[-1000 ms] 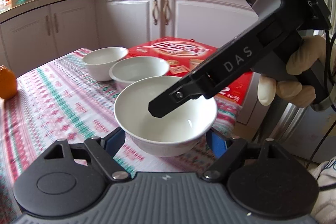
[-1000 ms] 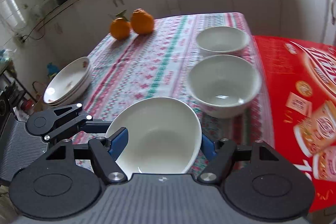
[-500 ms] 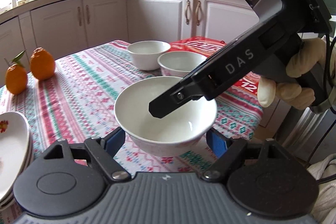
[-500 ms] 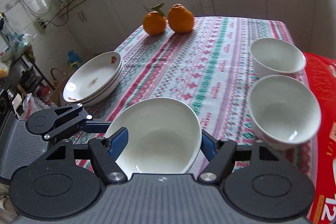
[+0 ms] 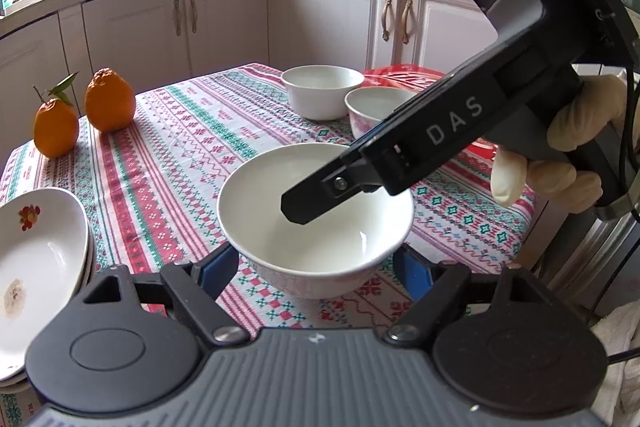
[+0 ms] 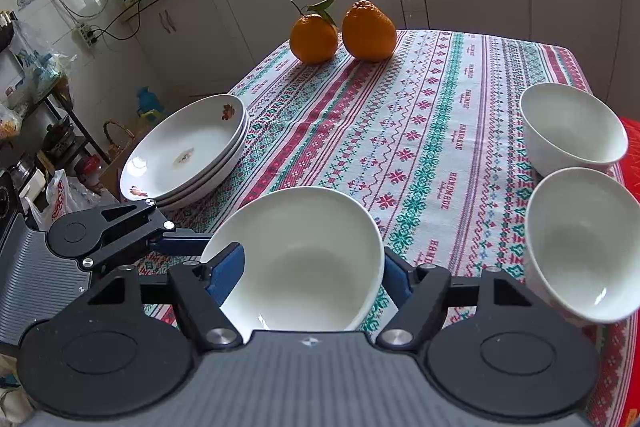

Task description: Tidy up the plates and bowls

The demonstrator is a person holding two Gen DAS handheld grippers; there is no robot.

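Held thing: plain white round ceramic bowl [image 6: 300,255], mouth up and slightly tilted, lifted clear of the striped red-and-green patterned tablecloth [image 6: 420,131], low over the near edge.

Left gripper [image 5: 316,267]: partly open, blue pads set against opposite sides of the bowl's lower wall; closed on it, by the look of the contact.

Right gripper [image 6: 311,273]: drawn in almost as narrow as it goes, clamped on the same bowl, in a pale-gloved hand [image 5: 568,147]. Left pad over the inner wall, right pad outside the rim; exact contact hard to tell.

Grip geometry: the two grippers roughly at right angles to each other, left one reaching in from the left in the right wrist view.

Long axis: none, round bowl; only the tilt to level.

Key relation: two empty white ceramic bowls [image 6: 584,247] on the table just right of the held one, near bowl closest, far bowl [image 6: 572,131] just beyond it, beside the red printed carton [image 6: 630,155].

Other side: stack of shallow white flower-printed plates [image 6: 184,151] to the left, by the table's edge.

Nearer hand: right, for the bowls; left, for the plates.

Likely next: nesting into the near bowl, hence a sideways carry to the right.
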